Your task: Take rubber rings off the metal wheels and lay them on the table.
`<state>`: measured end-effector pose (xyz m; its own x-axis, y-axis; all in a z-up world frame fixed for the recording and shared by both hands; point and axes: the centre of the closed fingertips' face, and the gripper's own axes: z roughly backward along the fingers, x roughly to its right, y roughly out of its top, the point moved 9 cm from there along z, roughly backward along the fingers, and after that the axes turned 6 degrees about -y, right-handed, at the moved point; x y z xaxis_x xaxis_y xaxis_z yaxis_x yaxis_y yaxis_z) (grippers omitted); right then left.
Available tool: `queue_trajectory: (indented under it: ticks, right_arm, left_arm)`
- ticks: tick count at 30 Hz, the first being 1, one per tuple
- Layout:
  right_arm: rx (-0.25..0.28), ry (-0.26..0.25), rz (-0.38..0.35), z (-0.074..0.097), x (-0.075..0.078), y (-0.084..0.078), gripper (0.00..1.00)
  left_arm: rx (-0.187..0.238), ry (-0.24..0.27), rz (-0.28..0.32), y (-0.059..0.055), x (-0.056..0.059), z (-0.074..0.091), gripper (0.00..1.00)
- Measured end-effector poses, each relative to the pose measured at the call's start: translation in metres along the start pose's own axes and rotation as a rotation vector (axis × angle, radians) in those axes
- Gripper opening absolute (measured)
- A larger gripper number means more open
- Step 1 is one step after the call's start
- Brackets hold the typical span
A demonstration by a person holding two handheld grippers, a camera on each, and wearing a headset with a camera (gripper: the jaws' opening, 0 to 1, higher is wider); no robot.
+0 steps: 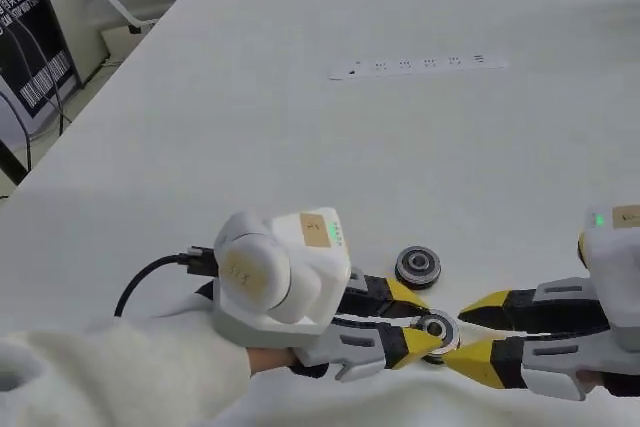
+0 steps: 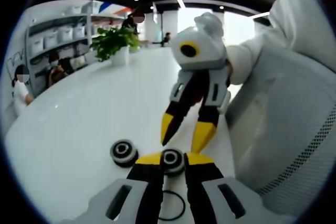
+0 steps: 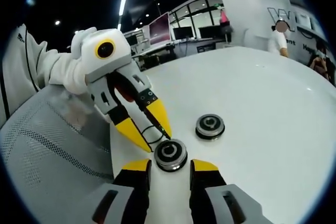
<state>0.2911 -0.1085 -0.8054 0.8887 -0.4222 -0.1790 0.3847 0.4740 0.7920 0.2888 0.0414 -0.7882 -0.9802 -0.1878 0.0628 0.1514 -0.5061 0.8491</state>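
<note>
A metal wheel (image 1: 437,328) (image 2: 172,161) (image 3: 170,154) with a dark rubber rim sits near the front edge of the white table (image 1: 300,147). My left gripper (image 1: 425,319) (image 2: 172,158) is shut on it with its yellow tips. A loose thin black rubber ring (image 2: 170,204) (image 3: 153,131) lies under the left jaws. My right gripper (image 1: 462,335) (image 3: 170,166) faces it, open, tips just short of the wheel. In the left gripper view the right gripper (image 2: 182,142) comes down from above. A second wheel (image 1: 417,265) (image 2: 124,152) (image 3: 210,126) stands alone close by.
A white power strip (image 1: 420,67) lies far across the table. A mesh chair back (image 2: 294,145) is close behind the table's near edge. A potted plant (image 2: 113,40) stands at the far end. People are in the distance.
</note>
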Motion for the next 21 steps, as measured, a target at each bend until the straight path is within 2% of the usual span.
queue_trajectory:
  ticks: [3, 7, 14, 21]
  right_arm:
    - [-0.012, -0.005, 0.019, -0.0015, -0.0004, -0.0016, 0.25]
    - [-0.015, -0.005, 0.038, -0.0020, -0.0011, -0.0013, 0.23]
    - [-0.019, -0.005, 0.042, -0.0033, -0.0003, -0.0018, 0.23]
    - [-0.023, -0.003, 0.050, -0.0046, 0.0003, -0.0019, 0.22]
  left_arm:
    - [-0.007, -0.004, 0.002, -0.0016, 0.0001, -0.0012, 0.16]
    - [0.012, 0.008, 0.018, -0.0013, -0.0020, -0.0019, 0.14]
    - [-0.004, -0.006, 0.013, -0.0075, -0.0014, -0.0052, 0.14]
    - [0.019, 0.003, 0.011, -0.0082, -0.0045, -0.0066, 0.11]
